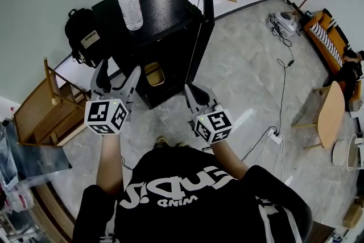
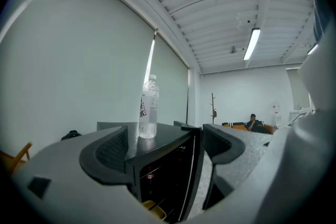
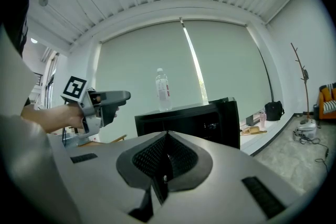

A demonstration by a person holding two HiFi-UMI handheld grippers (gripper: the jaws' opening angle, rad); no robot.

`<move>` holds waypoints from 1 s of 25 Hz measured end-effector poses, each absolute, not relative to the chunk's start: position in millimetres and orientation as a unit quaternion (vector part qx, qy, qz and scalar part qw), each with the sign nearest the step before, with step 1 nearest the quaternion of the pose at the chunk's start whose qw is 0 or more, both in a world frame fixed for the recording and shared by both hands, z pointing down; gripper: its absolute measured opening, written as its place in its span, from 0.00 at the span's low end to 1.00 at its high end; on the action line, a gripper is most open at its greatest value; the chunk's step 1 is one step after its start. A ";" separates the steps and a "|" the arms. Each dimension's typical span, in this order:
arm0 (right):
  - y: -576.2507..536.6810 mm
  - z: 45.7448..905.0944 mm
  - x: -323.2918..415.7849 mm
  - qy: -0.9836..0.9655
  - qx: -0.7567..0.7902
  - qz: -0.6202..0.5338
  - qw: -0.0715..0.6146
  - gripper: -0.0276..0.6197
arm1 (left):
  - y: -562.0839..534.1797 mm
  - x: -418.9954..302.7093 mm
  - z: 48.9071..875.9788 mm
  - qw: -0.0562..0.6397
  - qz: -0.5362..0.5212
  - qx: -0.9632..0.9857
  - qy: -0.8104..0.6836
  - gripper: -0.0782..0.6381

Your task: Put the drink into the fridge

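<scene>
Since the bottle (image 1: 130, 3) looks to be thin clear plastic w/ water inside, I judge it is moderately heavy, smooth and a little slippery, and its wall will probably give way under a hard squeeze. It is also tall and narrow, so a push near the cap may tip it. The best place to take it is, imo, the middle of the body at the label, w/ the fingers level on both sides, not the neck. It stands upright on the top of the black fridge (image 1: 170, 31), towards the back left part of this top, and the fridge door (image 1: 208, 3) is open at the right side. The left gripper (image 1: 118, 75) is in front of the fridge and lower than the bottle, its fingers spread wide w/ nothing between them. In the left gripper view the bottle shows ahead and above the left finger (image 2: 107, 152), well apart, not touching. So the need is approx. to go up and forward until the body sits between both fingers. The right gripper (image 1: 193, 93) hangs near the open door, its fingers pressed together and empty, also well apart from the bottle.
</scene>
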State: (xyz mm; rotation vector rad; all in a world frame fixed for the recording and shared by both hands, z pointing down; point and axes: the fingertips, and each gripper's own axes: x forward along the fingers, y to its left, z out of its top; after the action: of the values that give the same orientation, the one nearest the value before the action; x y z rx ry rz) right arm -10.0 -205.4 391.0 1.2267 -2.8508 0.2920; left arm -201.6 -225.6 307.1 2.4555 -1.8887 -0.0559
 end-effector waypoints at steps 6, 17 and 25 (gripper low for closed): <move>-205.0 398.0 -4.1 -0.911 0.399 0.100 0.013 0.07 | -283.0 -214.0 289.6 0.001 -0.013 0.789 -0.615 0.72; -202.7 409.7 14.1 -0.899 0.420 0.120 0.015 0.07 | -386.6 -222.4 267.9 -0.011 0.025 0.785 -0.619 0.72; -207.1 417.0 25.4 -0.890 0.437 0.129 0.016 0.07 | -427.5 -213.2 268.2 -0.006 0.036 0.790 -0.612 0.71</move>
State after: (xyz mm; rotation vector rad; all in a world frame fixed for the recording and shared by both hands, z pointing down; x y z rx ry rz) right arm 25.4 -207.1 417.0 1.3588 -2.7686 0.4025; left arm -213.2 -427.5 268.2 2.4917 -1.9287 0.1150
